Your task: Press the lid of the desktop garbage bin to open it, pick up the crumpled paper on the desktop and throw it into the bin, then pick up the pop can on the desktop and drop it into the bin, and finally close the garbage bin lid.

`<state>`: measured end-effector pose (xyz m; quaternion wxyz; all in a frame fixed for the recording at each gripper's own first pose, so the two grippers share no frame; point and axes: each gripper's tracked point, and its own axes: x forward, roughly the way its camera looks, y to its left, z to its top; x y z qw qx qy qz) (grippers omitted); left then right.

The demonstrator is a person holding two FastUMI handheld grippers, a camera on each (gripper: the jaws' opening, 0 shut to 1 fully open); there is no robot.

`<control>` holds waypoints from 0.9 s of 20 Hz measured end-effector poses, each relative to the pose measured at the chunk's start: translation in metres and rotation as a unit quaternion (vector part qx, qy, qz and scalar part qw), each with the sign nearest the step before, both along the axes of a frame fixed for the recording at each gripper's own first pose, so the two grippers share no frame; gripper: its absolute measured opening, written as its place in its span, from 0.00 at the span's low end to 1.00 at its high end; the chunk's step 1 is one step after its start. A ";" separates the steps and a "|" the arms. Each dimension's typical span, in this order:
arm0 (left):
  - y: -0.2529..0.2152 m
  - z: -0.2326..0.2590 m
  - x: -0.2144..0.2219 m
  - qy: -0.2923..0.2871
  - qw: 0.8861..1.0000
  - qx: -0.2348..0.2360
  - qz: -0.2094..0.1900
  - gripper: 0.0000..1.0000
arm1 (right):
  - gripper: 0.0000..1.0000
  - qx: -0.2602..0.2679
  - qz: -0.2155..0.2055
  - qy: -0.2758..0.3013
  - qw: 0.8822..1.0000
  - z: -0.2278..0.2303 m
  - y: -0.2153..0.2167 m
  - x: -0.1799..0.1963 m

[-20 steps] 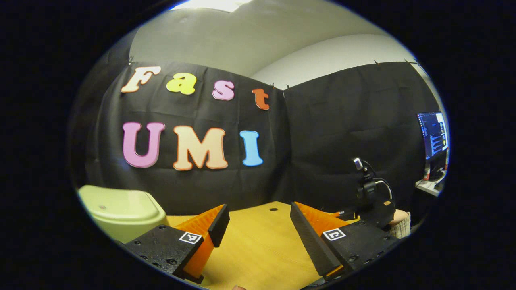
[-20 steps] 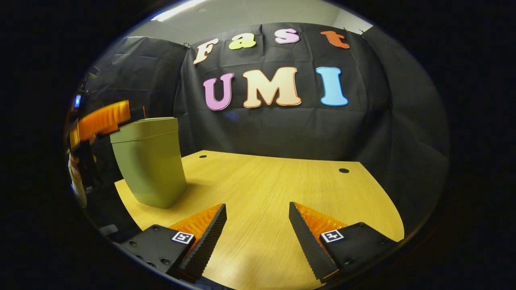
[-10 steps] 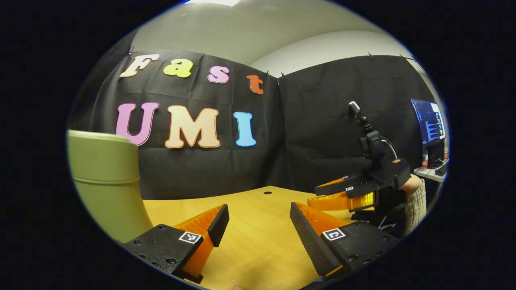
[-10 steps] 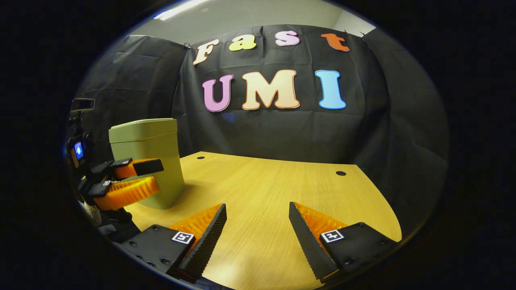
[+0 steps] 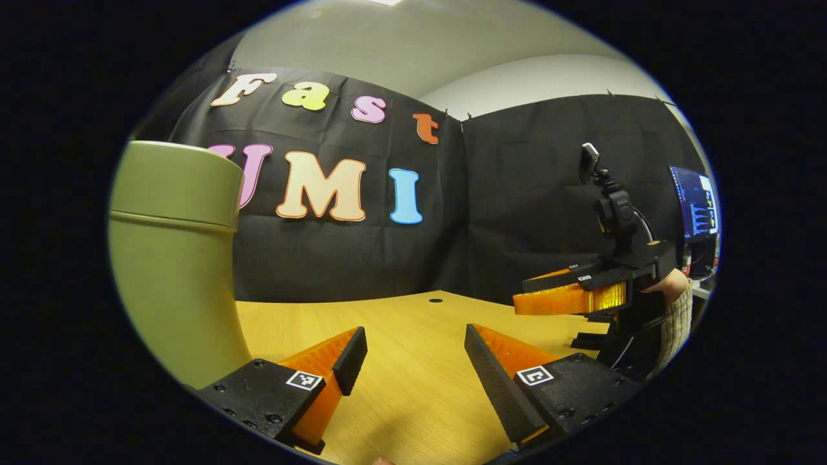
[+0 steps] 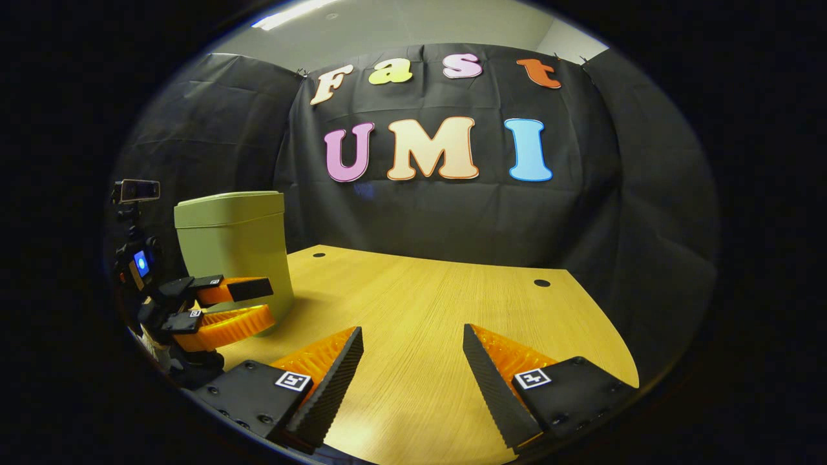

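Wooden tabletop (image 6: 446,323) seen bare ahead. Green garbage bin (image 6: 232,252) stood upright on tabletop, lid shut. Left tongs (image 5: 410,361) held just beside bin, wide apart, nothing gripped. Right tongs (image 6: 413,361) held farther from bin, equally spread, nothing gripped.

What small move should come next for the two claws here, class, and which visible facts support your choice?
Probably none beyond resting: both claws could simply settle near the table. The bin stands upright with its lid shut. The left claw and the right claw are open and hold nothing. No paper or can lies on the tabletop in the right gripper view, so the task looks finished.
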<state>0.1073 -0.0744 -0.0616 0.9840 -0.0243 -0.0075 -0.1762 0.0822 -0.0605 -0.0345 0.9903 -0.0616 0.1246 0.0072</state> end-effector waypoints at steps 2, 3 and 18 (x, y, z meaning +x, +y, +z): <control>0.002 -0.005 -0.001 0.005 1.000 0.000 -0.001 0.93 | 0.98 -0.004 -0.002 0.004 1.000 -0.002 0.000 0.002; 0.002 -0.007 0.000 0.007 1.000 -0.001 -0.002 0.93 | 0.98 -0.005 -0.001 0.006 1.000 -0.004 0.001 0.002; 0.030 -0.024 -0.011 0.031 0.999 0.026 0.019 0.93 | 0.98 -0.019 0.004 0.017 1.000 -0.010 0.006 0.006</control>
